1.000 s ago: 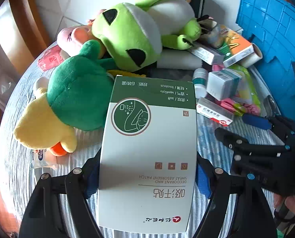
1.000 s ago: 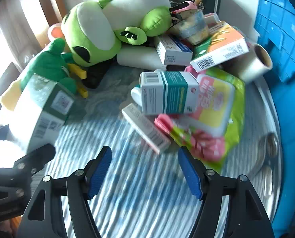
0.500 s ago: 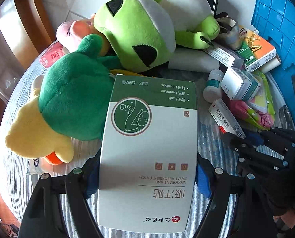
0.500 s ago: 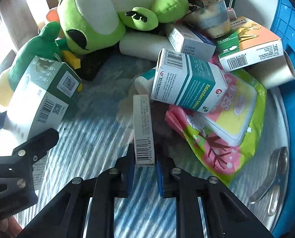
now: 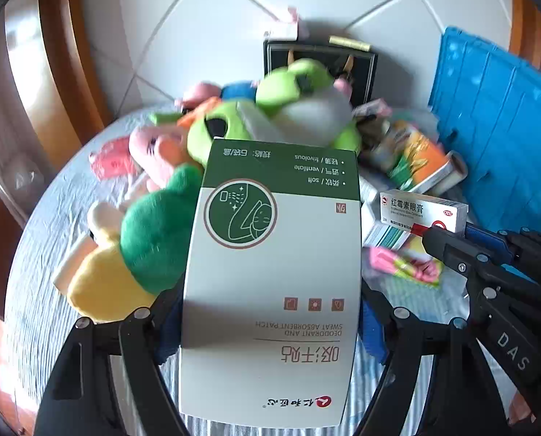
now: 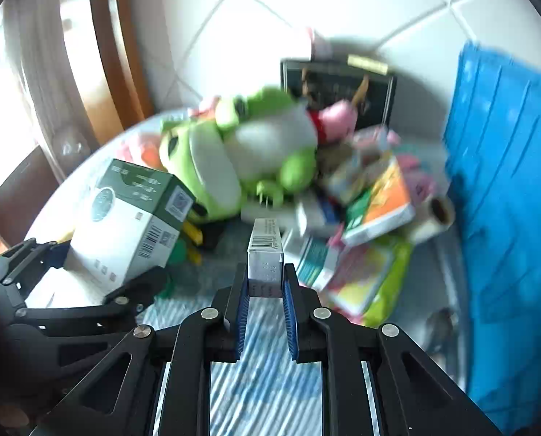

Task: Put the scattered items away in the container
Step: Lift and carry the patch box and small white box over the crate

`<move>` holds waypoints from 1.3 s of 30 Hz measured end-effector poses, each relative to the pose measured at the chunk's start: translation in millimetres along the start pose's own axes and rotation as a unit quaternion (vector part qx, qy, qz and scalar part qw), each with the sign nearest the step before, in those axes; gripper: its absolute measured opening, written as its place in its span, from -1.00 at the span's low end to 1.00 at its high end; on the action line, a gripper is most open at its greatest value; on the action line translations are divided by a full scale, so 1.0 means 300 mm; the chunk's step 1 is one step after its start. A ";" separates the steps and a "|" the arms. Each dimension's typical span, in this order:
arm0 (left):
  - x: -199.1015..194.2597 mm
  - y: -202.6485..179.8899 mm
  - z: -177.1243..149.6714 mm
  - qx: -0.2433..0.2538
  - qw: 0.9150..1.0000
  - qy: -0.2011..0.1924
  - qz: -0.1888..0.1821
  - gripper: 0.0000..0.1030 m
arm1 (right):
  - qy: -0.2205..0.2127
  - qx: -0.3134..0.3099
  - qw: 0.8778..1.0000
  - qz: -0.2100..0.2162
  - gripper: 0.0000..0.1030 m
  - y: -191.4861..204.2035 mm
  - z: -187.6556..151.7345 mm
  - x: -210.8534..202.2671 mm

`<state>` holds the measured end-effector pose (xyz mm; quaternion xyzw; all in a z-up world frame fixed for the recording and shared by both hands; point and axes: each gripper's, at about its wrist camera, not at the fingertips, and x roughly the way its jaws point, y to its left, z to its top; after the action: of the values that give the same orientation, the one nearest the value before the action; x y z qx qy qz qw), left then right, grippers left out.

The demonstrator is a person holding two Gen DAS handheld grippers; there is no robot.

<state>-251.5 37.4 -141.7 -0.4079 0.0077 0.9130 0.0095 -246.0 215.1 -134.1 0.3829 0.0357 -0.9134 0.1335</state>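
My left gripper [image 5: 270, 312] is shut on a green and white deodorant patch box [image 5: 274, 272], held above the table; the box also shows in the right wrist view [image 6: 128, 218]. My right gripper [image 6: 265, 283] is shut on a slim white ointment box [image 6: 265, 254], lifted off the table; this box shows in the left wrist view [image 5: 423, 210] too. The blue container [image 6: 506, 218] stands at the right, also in the left wrist view [image 5: 495, 138].
Plush toys lie on the round striped table [image 5: 41, 239]: a green frog [image 6: 241, 156], a green and yellow duck [image 5: 143, 247]. Boxes, a wipes pack [image 6: 372, 283], a paper roll [image 6: 433, 218] and a black box [image 5: 321, 61] crowd the right and back.
Both grippers have risen and pulled back from the pile. The right gripper, shut on the slim ointment box half a second ago, has lifted it off the table.
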 end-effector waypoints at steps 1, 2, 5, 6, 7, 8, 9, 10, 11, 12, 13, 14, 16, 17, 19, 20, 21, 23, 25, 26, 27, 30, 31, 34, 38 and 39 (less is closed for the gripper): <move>-0.032 -0.004 0.016 0.003 1.000 -0.011 -0.005 0.50 | -0.012 -0.001 1.000 -0.004 -0.66 -0.001 0.017 -0.028; -0.065 -0.013 0.028 0.005 1.000 -0.023 -0.008 0.50 | -0.023 -0.002 1.000 -0.010 -0.66 -0.003 0.028 -0.070; -0.137 -0.046 0.083 0.015 0.998 -0.053 -0.021 0.50 | -0.060 0.001 0.998 -0.029 -0.66 -0.007 0.079 -0.150; -0.162 -0.052 0.097 0.018 0.998 -0.062 -0.026 0.50 | -0.070 0.002 0.997 -0.037 -0.66 -0.008 0.089 -0.185; -0.184 -0.062 0.111 0.022 0.997 -0.071 -0.031 0.50 | -0.079 0.003 0.996 -0.044 -0.66 -0.009 0.094 -0.221; -0.203 -0.072 0.125 0.025 0.996 -0.078 -0.035 0.50 | -0.089 0.004 0.995 -0.053 -0.66 -0.008 0.103 -0.252; -0.221 -0.081 0.138 0.028 0.995 -0.085 -0.041 0.50 | -0.098 0.006 0.993 -0.061 -0.66 -0.007 0.111 -0.278; -0.240 -0.090 0.152 0.032 0.994 -0.092 -0.049 0.50 | -0.108 0.008 0.992 -0.071 -0.66 -0.005 0.116 -0.320; -0.254 -0.107 0.167 0.036 0.993 -0.100 -0.055 0.50 | -0.119 0.011 0.990 -0.082 -0.66 -0.006 0.122 -0.359; -0.271 -0.122 0.178 0.042 0.991 -0.107 -0.062 0.50 | -0.127 0.013 0.987 -0.093 -0.66 -0.008 0.127 -0.392; -0.289 -0.140 0.188 0.048 0.990 -0.115 -0.071 0.50 | -0.134 0.016 0.985 -0.103 -0.66 -0.012 0.130 -0.425; -0.306 -0.157 0.201 0.054 0.988 -0.122 -0.081 0.50 | -0.142 0.021 0.983 -0.117 -0.66 -0.017 0.131 -0.462; -0.331 -0.197 0.224 0.066 0.984 -0.135 -0.100 0.50 | -0.155 0.031 0.976 -0.148 -0.66 -0.032 0.132 -0.534; -0.344 -0.218 0.238 0.071 0.981 -0.141 -0.111 0.50 | -0.159 0.036 0.973 -0.162 -0.66 -0.042 0.131 -0.559; -0.375 -0.270 0.270 0.082 0.976 -0.152 -0.134 0.50 | -0.167 0.048 0.965 -0.196 -0.66 -0.074 0.128 -0.618; -0.391 -0.297 0.284 0.086 0.973 -0.159 -0.142 0.50 | -0.169 0.055 0.962 -0.208 -0.66 -0.092 0.126 -0.645; -0.410 -0.330 0.301 0.089 0.970 -0.166 -0.151 0.50 | -0.172 0.061 0.958 -0.219 -0.66 -0.115 0.123 -0.675; -0.463 -0.411 0.331 0.092 0.965 -0.174 -0.170 0.50 | -0.179 0.068 0.951 -0.242 -0.66 -0.162 0.114 -0.723; -0.500 -0.496 0.359 0.097 0.961 -0.179 -0.189 0.50 | -0.188 0.076 0.944 -0.261 -0.66 -0.222 0.104 -0.784; -0.518 -0.542 0.370 0.099 0.958 -0.181 -0.197 0.50 | -0.192 0.081 0.940 -0.269 -0.66 -0.261 0.103 -0.815; -0.536 -0.589 0.381 0.100 0.956 -0.183 -0.206 0.50 | -0.196 0.085 0.937 -0.276 -0.66 -0.301 0.102 -0.842; -0.597 -0.755 0.404 0.104 0.949 -0.192 -0.229 0.50 | -0.202 0.088 0.930 -0.295 -0.66 -0.443 0.085 -0.919; -0.617 -0.821 0.415 0.105 0.947 -0.196 -0.233 0.50 | -0.203 0.087 0.928 -0.300 -0.66 -0.499 0.080 -0.946; -0.667 -1.023 0.452 0.109 0.944 -0.202 -0.236 0.50 | -0.196 0.090 0.926 -0.309 -0.66 -0.682 0.063 -1.017; -0.681 -1.296 0.510 0.125 0.948 -0.180 -0.232 0.50 | -0.164 0.092 0.928 -0.323 -0.66 -0.915 0.028 -1.048; -0.661 -1.361 0.518 0.127 0.952 -0.159 -0.230 0.50 | -0.151 0.093 0.929 -0.324 -0.66 -0.969 0.022 -1.046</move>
<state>-225.1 446.6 107.2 -0.2437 0.0277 0.9306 0.2719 -118.9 561.4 82.3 0.2190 0.0518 -0.9532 -0.2019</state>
